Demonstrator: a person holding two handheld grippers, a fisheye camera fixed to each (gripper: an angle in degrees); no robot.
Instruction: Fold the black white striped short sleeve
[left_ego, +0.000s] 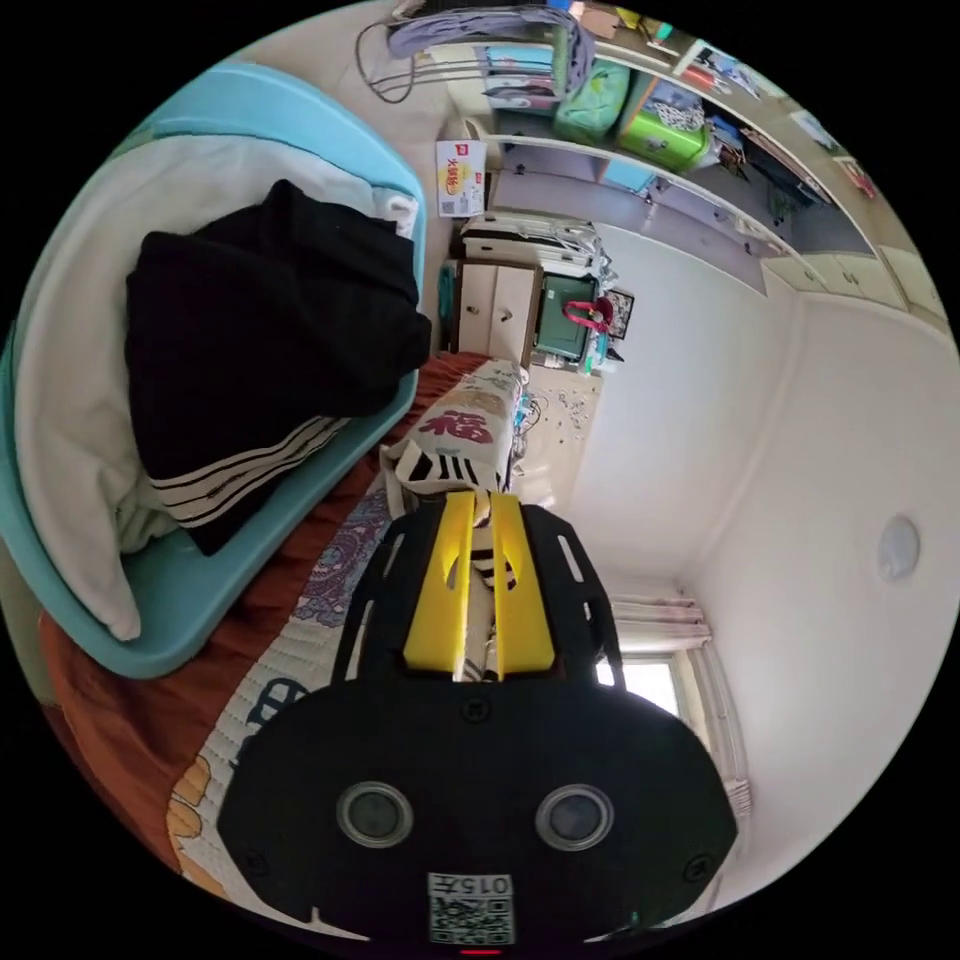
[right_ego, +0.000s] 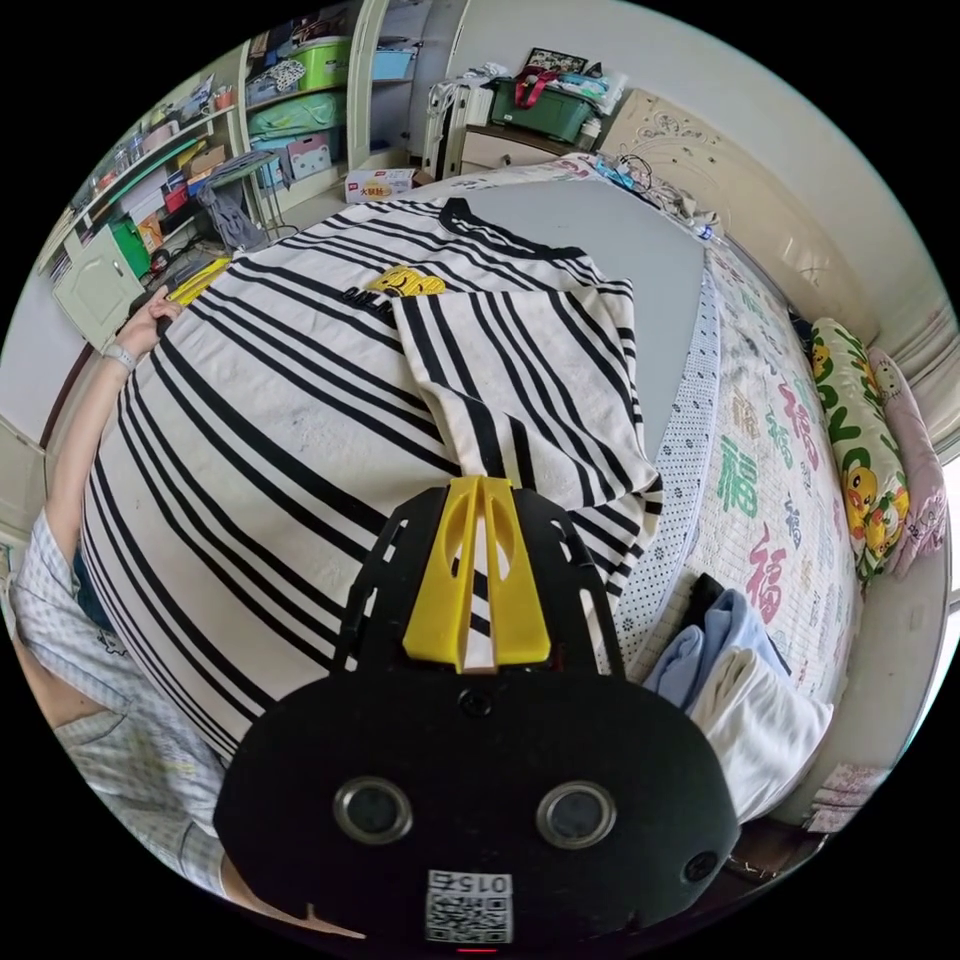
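The left gripper view, rolled sideways, looks low along the bed (left_ego: 300, 600) toward shelves (left_ego: 640, 120) at upper right, close behind its jaws, while the right gripper view looks down over the shirt (right_ego: 300, 420), sharing those shelves (right_ego: 290, 110) at upper left.

The striped shirt (right_ego: 330, 400) lies on the board (right_ego: 640, 260) — folded clothes (right_ego: 740, 690) beside it, pillows (right_ego: 880, 440) beyond.

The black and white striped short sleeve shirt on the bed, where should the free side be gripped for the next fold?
On the black and white striped short sleeve shirt, one side is already folded over the chest. Probably grip the flat outer edge beside the person's hand, coming in from that side, low along the bed. The right gripper is clamped on the folded edge.
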